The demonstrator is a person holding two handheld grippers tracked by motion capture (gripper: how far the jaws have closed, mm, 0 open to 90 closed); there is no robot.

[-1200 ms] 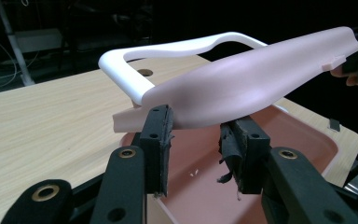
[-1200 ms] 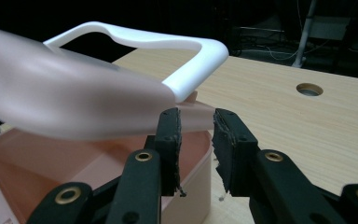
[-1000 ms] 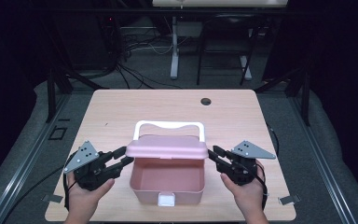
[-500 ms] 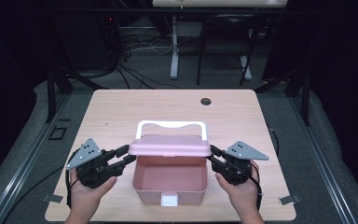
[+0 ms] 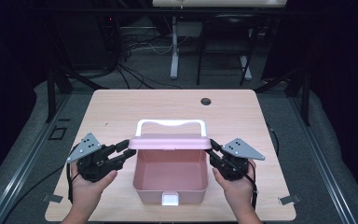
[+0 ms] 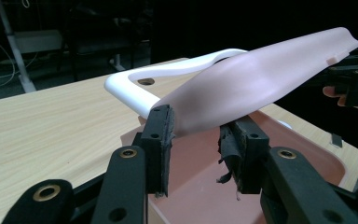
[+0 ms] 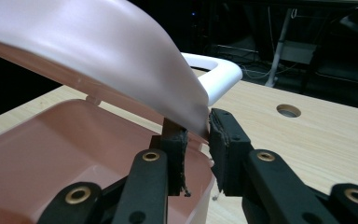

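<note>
The left gripper (image 5: 121,151) sits at the left end of the pink lid (image 5: 169,142), and the right gripper (image 5: 216,154) at its right end, so the lid spans the space between the two tools. In the left gripper view the two black jaws stand one on each side of the lid's corner, the left pad (image 6: 161,135) pressed against the pink plastic and the other close under its edge; the left gripper (image 6: 196,140) looks clamped on that corner. In the right gripper view the jaws close on the thin rim of the lid (image 7: 102,56), which drops down between them, so the right gripper (image 7: 198,140) is also clamped on the lid.

The lid is raised and tilted, its far edge up by the white handle (image 5: 171,124) and its underside facing the open pink box (image 5: 170,173). The box stands on the wooden table (image 5: 121,107), in the near middle, between the person's left hand (image 5: 87,193) and right hand (image 5: 237,192). Its inside shows bare pink walls and floor. A small white latch (image 5: 169,200) sits on the near wall of the box. The white handle lies just beyond the lid, on the far side. A round hole (image 5: 206,101) marks the table's far right part, well apart from the box.
</note>
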